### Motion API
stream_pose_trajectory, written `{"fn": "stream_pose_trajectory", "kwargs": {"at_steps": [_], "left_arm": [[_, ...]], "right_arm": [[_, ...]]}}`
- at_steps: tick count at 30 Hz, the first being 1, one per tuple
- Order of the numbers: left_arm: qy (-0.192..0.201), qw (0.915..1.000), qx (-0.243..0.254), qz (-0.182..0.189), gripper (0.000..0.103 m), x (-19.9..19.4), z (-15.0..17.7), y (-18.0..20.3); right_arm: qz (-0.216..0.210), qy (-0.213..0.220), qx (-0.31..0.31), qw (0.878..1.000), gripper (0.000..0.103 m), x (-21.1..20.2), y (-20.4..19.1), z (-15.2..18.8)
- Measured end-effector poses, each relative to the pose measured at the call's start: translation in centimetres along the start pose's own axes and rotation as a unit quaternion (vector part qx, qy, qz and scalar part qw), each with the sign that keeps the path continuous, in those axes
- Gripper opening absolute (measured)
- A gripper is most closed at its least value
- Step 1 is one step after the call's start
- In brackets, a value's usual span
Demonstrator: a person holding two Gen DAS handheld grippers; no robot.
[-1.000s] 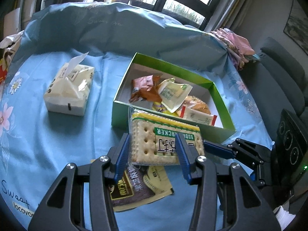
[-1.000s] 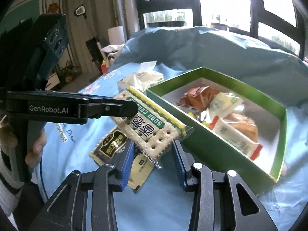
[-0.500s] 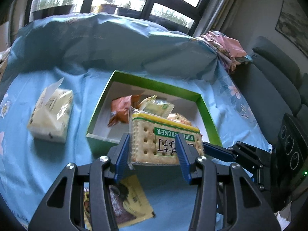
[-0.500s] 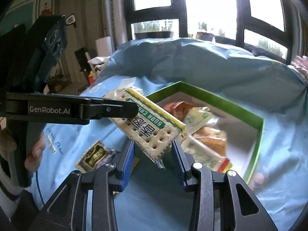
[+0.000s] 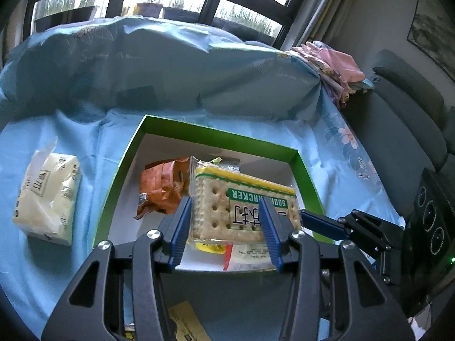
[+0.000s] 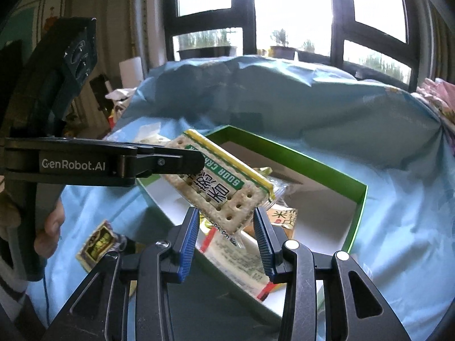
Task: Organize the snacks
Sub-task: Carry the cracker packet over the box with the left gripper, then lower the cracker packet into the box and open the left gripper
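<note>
A clear pack of soda crackers with a green and yellow label hangs over the open green box. My left gripper is shut on its left end. My right gripper is shut on the other end of the pack. In the left wrist view the right gripper reaches in from the right. In the right wrist view the left gripper comes in from the left. Inside the box lie an orange packet and several other wrapped snacks, partly hidden by the pack.
A tissue pack lies left of the box on the blue flowered cloth. A dark snack sachet and a yellowish packet rest on the cloth near me. A hand holds the left gripper. A grey sofa stands at the right.
Both grippers carried the cracker pack forward together, from above the cloth in front of the box to above the box's inside. The sachets on the cloth have dropped back.
</note>
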State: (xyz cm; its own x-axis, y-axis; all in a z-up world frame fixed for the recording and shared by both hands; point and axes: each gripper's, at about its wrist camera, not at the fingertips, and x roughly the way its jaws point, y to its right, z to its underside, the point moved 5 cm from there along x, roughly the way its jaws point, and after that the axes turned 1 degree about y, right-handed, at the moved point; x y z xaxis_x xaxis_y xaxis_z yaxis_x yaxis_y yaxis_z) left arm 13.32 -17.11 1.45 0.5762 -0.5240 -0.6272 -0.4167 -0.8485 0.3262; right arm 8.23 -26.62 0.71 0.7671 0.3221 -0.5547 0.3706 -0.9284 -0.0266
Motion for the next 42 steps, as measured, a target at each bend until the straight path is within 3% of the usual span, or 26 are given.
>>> {"fn": "stream_pose_trajectory", "kwargs": {"at_steps": [15, 42], "left_arm": [[-0.022, 0.9995, -0.020, 0.011, 0.048, 2.8, 0.2, -0.6], [-0.035, 0.9992, -0.020, 0.004, 0.049, 3.9, 0.6, -1.0]], "right_arm": [[0.013, -0.027, 0.013, 0.999, 0.041, 2.0, 1.5, 0.8], [0.017, -0.047, 0.017, 0.999, 0.041, 3.1, 1.8, 1.0]]}}
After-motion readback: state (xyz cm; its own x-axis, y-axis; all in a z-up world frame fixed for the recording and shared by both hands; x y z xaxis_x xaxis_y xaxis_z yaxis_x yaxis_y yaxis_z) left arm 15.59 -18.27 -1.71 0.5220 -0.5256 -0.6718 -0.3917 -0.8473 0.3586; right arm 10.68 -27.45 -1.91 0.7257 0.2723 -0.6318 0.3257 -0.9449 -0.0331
